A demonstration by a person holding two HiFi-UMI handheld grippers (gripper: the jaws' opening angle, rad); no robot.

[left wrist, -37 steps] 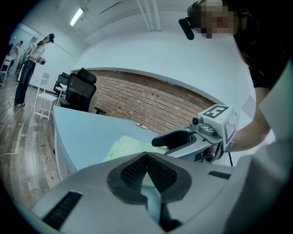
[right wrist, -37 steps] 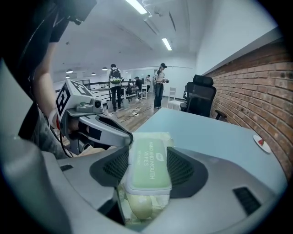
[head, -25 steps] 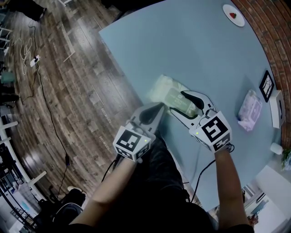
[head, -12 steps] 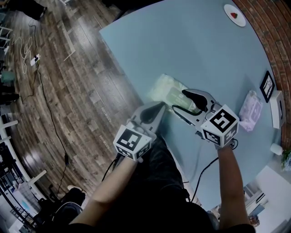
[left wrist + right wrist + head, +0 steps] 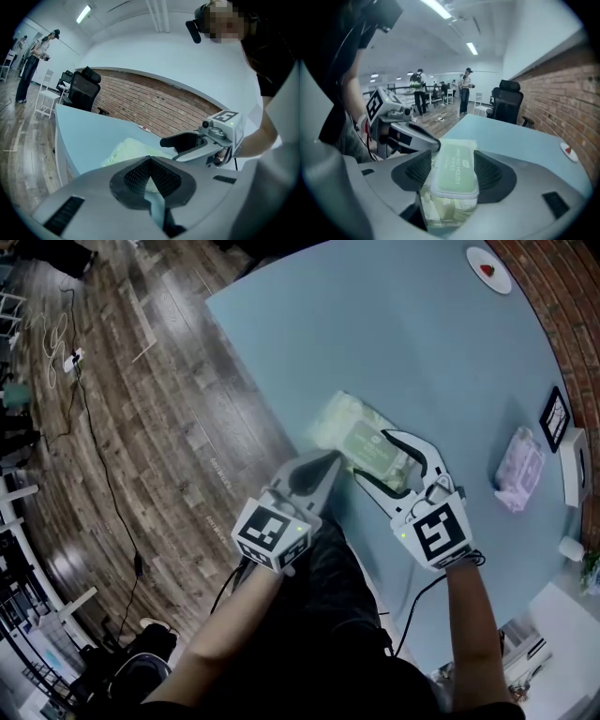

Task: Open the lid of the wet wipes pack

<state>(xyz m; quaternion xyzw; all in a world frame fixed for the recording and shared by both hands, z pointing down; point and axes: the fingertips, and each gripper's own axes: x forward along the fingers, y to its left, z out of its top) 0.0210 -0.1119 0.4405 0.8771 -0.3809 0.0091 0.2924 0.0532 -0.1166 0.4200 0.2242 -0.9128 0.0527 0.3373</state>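
The wet wipes pack [image 5: 345, 425], pale green with a flat green lid [image 5: 368, 444], lies near the table's left edge. My right gripper [image 5: 375, 457] reaches over it, and its jaws straddle the lid [image 5: 454, 169]. Both pads lie against the lid's long sides. These jaws have just been opening a little, with the lid still between them. My left gripper [image 5: 330, 461] is shut with nothing in it. Its tip sits at the pack's near left corner; I cannot tell whether it touches. In the left gripper view the pack [image 5: 127, 146] shows beyond the shut tips [image 5: 150, 161].
A purple wipes pack [image 5: 518, 468], a small framed picture [image 5: 555, 418] and a white box [image 5: 572, 463] lie at the table's right side. A white plate [image 5: 487, 268] sits at the far corner. The table edge [image 5: 272, 423] borders wooden floor. People stand far off.
The right gripper has rolled about its own line, so its marker cube swung right and then back. Its jaws stay around the lid. The left gripper and the pack have not moved.
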